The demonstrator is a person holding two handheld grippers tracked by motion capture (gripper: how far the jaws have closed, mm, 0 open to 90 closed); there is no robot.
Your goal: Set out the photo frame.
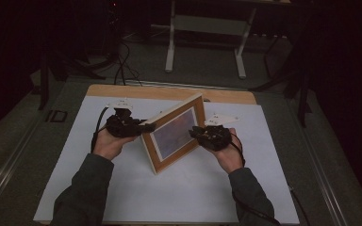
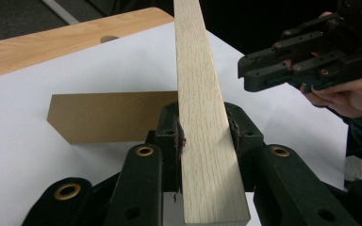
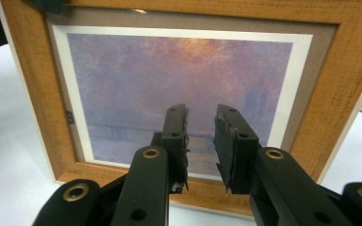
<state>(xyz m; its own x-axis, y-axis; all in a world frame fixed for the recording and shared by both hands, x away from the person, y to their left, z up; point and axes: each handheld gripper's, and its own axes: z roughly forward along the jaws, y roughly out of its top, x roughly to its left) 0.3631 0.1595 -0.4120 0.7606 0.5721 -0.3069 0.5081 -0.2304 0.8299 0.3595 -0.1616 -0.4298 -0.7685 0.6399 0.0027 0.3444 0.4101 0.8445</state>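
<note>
A wooden picture frame [image 1: 174,132] with a hazy purple and orange print stands tilted on its lower edge on the white sheet [image 1: 193,188]. My left gripper [image 1: 143,127] is shut on the frame's left side rail [image 2: 202,117], with both pads pressed against the pale wood. My right gripper [image 1: 193,133] hovers in front of the print [image 3: 179,80], open, with nothing between its jaws. In the left gripper view, the right gripper [image 2: 245,70] sits beyond the rail in a person's hand.
A brown board [image 2: 108,115] shows behind the frame, low by the sheet. The wooden tabletop [image 1: 122,90] borders the sheet's far side. White desk legs [image 1: 169,47] and cables stand on the dark floor beyond.
</note>
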